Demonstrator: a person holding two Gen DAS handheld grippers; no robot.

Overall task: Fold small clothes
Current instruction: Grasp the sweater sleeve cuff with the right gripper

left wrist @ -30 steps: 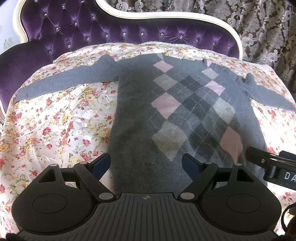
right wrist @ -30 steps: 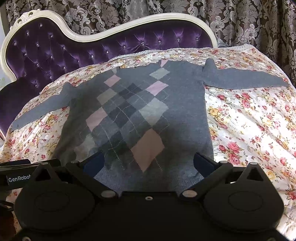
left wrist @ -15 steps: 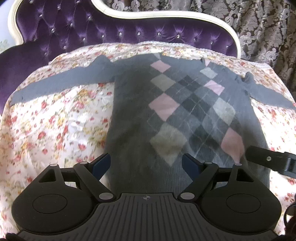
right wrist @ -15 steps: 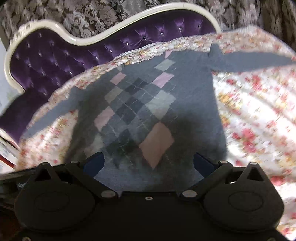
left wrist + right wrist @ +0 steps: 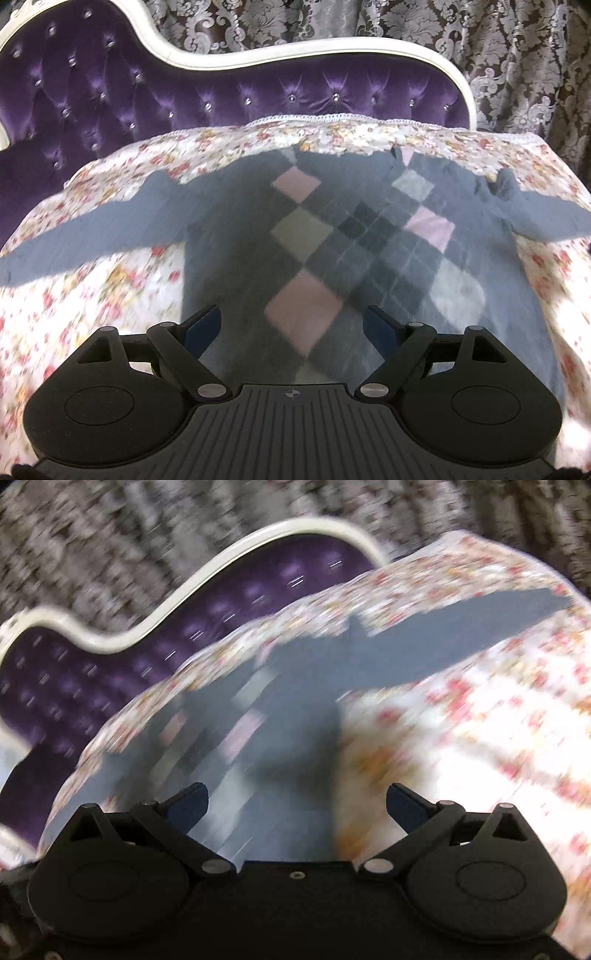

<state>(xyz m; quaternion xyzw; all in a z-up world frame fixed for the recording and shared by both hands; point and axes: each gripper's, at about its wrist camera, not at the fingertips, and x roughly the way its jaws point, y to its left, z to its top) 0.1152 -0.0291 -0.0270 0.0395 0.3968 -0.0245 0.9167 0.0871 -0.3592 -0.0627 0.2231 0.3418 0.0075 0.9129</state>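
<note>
One flat argyle knit sweater (image 5: pixel 369 258)

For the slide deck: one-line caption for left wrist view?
Open left tongs over gray argyle sweater spread flat on floral sheet.

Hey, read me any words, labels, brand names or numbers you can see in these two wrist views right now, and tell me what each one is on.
No readable text in either view.
Left tool: one small round emblem on its ribbed body, a symbol and not letters.
Sweater: only an argyle diamond pattern, no label showing.
Floral cover, purple headboard and curtain: patterns only.
Right wrist view: heavily motion-blurred; nothing on the right tool or around it can be read.
</note>
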